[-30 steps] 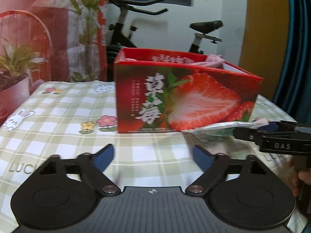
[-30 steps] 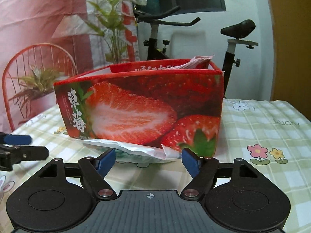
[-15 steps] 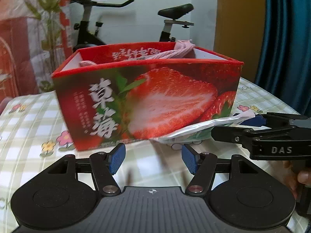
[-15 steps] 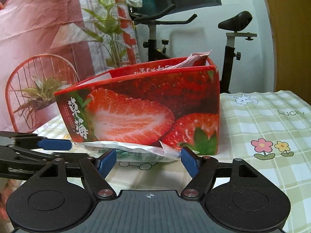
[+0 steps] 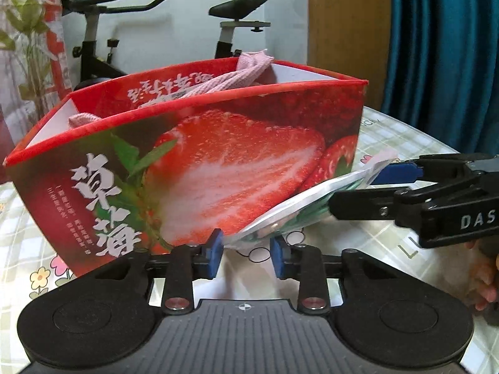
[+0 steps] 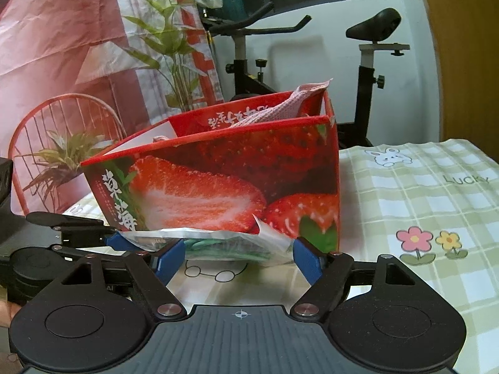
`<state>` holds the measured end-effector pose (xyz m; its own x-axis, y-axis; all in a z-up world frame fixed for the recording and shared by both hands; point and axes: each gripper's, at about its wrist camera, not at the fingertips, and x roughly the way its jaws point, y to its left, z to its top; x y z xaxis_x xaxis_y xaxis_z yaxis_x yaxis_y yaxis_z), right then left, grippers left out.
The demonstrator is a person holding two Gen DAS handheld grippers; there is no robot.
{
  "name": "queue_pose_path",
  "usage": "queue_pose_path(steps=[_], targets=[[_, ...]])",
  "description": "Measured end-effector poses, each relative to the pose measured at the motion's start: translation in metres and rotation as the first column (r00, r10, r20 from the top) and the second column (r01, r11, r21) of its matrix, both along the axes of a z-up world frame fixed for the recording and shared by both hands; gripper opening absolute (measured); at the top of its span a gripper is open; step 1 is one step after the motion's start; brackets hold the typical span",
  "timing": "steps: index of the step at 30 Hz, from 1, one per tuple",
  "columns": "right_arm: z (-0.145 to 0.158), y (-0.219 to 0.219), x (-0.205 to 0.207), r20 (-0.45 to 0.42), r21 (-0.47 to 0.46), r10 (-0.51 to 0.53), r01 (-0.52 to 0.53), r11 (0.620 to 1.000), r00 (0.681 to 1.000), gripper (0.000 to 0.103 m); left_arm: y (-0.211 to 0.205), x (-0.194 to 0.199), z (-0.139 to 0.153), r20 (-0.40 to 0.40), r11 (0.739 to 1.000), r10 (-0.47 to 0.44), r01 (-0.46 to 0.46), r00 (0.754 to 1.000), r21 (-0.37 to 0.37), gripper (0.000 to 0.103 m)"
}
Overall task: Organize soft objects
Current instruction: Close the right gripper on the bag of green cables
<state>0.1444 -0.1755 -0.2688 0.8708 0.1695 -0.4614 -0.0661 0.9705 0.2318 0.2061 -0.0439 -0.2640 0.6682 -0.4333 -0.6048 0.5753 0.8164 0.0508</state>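
Where pouch (image 5: 293, 208) meets box (image 5: 199, 162), its edge hides.

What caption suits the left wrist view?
Left gripper jaws closing around a foil pouch beside the strawberry box.

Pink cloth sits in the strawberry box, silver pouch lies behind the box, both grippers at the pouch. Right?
Not quite: the silver pouch lies in front of the strawberry box, as the right wrist view shows. The pink cloth and both grippers, left gripper and right gripper, are as stated.
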Motion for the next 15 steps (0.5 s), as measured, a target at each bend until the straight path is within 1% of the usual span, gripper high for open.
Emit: queue_pose_path(steps=[2,4,7,9,10,11,12,14,15], targets=[[0.004,0.0,0.002,-0.003,-0.03,0.019,-0.019,0.999,1.0,0.074,0.003,0.003,0.0,-0.011,1.0,0.018,-0.019,1.0,-0.013,0.032],[0.007,0.003,0.003,0.003,-0.095,0.05,-0.05,0.994,0.999,0.074,0.004,0.006,0.001,-0.025,0.999,0.025,-0.026,0.999,-0.033,0.031],[0.01,0.008,0.005,0.004,-0.19,0.101,-0.099,0.977,0.995,0.073,0.003,0.009,0.003,-0.026,0.999,0.029,-0.03,0.999,-0.045,0.031],[0.009,0.011,0.008,-0.011,-0.244,0.131,-0.129,0.961,0.991,0.071,0.003,0.009,0.004,-0.027,0.998,0.03,-0.032,0.999,-0.055,0.031],[0.009,0.013,0.009,-0.02,-0.269,0.147,-0.146,0.952,0.989,0.067,0.003,0.01,0.005,-0.028,0.998,0.029,-0.031,0.999,-0.059,0.031],[0.008,0.014,0.01,-0.024,-0.293,0.155,-0.155,0.943,0.988,0.06,0.003,0.009,0.006,-0.028,0.998,0.029,-0.031,0.999,-0.063,0.031],[0.008,0.015,0.011,-0.024,-0.312,0.156,-0.156,0.937,0.987,0.056,0.002,0.008,0.006,-0.028,0.997,0.028,-0.03,0.999,-0.067,0.031],[0.009,0.015,0.012,-0.019,-0.322,0.144,-0.142,0.936,0.989,0.042,0.002,0.006,0.008,-0.029,0.997,0.026,-0.028,0.999,-0.074,0.031],[0.01,0.014,0.013,-0.02,-0.314,0.138,-0.137,0.939,0.99,0.039,0.003,0.006,0.009,-0.026,0.996,0.026,-0.028,0.999,-0.079,0.031]])
